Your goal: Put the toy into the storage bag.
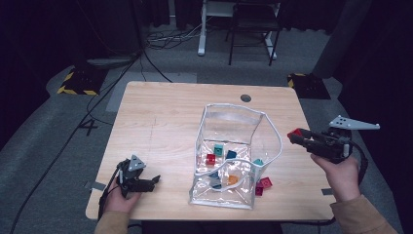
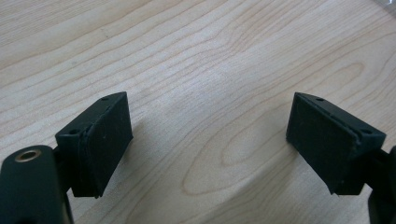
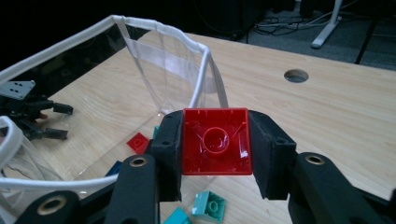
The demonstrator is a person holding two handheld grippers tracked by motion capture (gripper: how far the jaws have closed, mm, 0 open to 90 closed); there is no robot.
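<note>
My right gripper (image 3: 215, 144) pinches a red square plastic brick (image 3: 216, 141), hollow underside facing the camera, just outside the right rim of the clear plastic bag with white piping (image 1: 267, 118), whose upright wall stands between the brick and the bag's floor. My left gripper (image 1: 146, 184) rests well left of the bag on the light wooden table (image 1: 160, 117), jaws spread over bare wood. Inside the bag I count about seven small bricks in red, teal, blue and orange; two magenta bricks (image 1: 263, 185) lie just outside its near right corner.
</note>
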